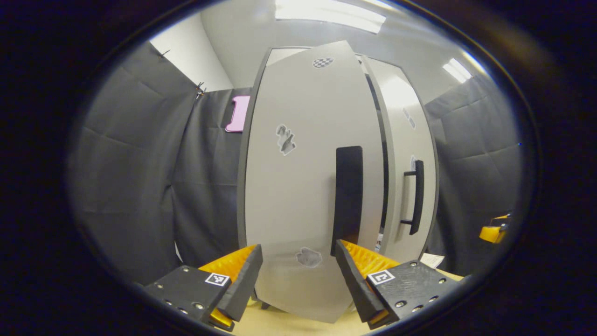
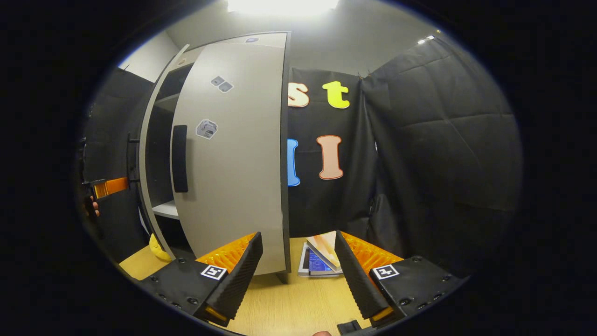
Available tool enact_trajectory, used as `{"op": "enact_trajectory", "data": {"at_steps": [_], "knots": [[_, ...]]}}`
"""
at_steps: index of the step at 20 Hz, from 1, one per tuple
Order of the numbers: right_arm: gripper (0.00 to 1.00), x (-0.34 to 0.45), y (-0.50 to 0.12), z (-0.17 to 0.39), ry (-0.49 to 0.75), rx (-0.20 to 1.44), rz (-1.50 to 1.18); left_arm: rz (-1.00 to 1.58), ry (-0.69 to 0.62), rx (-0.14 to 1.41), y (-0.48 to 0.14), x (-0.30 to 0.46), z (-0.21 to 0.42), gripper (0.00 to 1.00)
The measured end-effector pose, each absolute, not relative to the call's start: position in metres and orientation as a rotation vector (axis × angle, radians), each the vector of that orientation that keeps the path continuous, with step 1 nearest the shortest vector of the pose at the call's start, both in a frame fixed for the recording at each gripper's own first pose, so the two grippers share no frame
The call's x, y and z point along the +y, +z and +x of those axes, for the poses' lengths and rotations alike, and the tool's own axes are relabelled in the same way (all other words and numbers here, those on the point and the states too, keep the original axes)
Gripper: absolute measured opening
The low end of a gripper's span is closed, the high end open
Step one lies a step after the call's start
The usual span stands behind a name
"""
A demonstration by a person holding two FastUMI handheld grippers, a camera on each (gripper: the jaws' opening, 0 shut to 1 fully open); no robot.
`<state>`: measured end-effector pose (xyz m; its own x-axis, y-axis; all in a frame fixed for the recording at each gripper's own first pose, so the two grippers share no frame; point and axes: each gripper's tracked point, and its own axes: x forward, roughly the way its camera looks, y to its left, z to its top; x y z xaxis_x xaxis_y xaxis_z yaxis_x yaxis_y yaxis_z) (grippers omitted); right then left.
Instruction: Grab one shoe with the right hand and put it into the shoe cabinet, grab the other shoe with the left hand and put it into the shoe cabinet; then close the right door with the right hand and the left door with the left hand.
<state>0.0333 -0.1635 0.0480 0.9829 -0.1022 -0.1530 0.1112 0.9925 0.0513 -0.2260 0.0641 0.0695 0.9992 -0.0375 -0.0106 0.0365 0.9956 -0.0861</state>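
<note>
The grey shoe cabinet's left door stands close in front of my left gripper, which is open and holds nothing. Its black handle is just above my right fingertip. A dark gap separates it from the right door with its own handle. In the right gripper view, the right door stands ajar, showing a dark inside with a white shelf. A yellow rounded thing, maybe a shoe, lies low at the opening. My right gripper is open and empty, near the door's bottom edge.
The cabinet stands on a wooden tabletop. A stack of papers and a booklet lies to the right of the cabinet. Black padded cloth walls close in on both sides. The other gripper shows at the far right of the left gripper view.
</note>
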Motion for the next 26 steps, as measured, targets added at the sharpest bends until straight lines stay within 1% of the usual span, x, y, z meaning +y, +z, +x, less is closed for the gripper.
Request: {"op": "enact_trajectory", "data": {"at_steps": [4, 8, 14, 20, 21, 22, 23, 26], "knots": [[0.97, -0.150, 0.055, 0.038, -0.043, 0.121, 0.100, -0.053, -0.011, 0.014, 0.068, 0.071, -0.244, 0.91], [0.96, -0.128, 0.070, 0.029, -0.007, 0.083, 0.095, 0.011, 0.000, -0.011, 0.073, 0.084, -0.272, 0.92], [0.96, -0.098, 0.088, -0.012, 0.024, 0.045, 0.082, 0.016, 0.004, -0.010, 0.073, 0.103, -0.329, 0.92], [0.96, -0.074, 0.093, -0.057, 0.046, 0.028, 0.072, 0.013, 0.022, -0.007, 0.068, 0.126, -0.386, 0.92], [0.92, -0.071, 0.094, -0.063, 0.046, 0.026, 0.068, 0.015, 0.026, -0.007, 0.068, 0.130, -0.393, 0.92], [0.92, -0.068, 0.093, -0.069, 0.048, 0.026, 0.064, 0.017, 0.029, -0.006, 0.067, 0.133, -0.400, 0.92], [0.96, -0.066, 0.092, -0.072, 0.050, 0.026, 0.061, 0.017, 0.034, -0.001, 0.066, 0.136, -0.405, 0.92], [0.96, -0.061, 0.091, -0.079, 0.056, 0.025, 0.058, 0.022, 0.052, 0.001, 0.064, 0.144, -0.414, 0.92]]}}
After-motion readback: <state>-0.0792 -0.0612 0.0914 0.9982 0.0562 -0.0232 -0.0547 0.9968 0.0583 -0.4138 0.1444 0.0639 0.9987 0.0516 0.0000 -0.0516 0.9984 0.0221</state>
